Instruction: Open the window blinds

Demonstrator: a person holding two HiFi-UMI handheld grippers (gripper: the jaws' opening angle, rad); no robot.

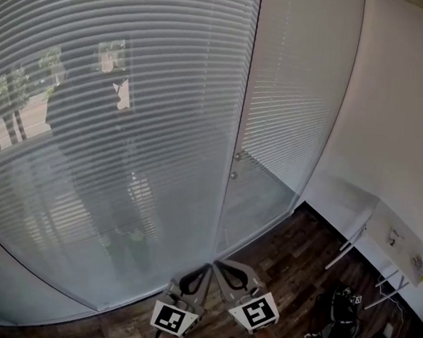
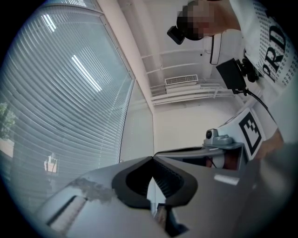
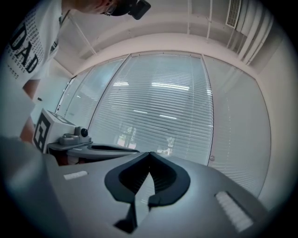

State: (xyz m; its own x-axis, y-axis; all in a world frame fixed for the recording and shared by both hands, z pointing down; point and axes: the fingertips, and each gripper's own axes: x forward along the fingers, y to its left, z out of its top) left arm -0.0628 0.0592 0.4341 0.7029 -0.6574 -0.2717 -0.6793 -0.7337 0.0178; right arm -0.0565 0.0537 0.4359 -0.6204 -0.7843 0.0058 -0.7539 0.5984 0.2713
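Both claws, left [image 1: 203, 271] and right [image 1: 222, 268], are clenched and empty at bottom centre, tips meeting, aimed at the blinds [image 1: 116, 86].

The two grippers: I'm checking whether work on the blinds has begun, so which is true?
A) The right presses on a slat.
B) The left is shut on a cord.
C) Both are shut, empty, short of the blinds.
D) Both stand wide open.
C: the gripper views show the left gripper and the right gripper with jaws together on nothing, and the lowered window blinds lie beyond them.
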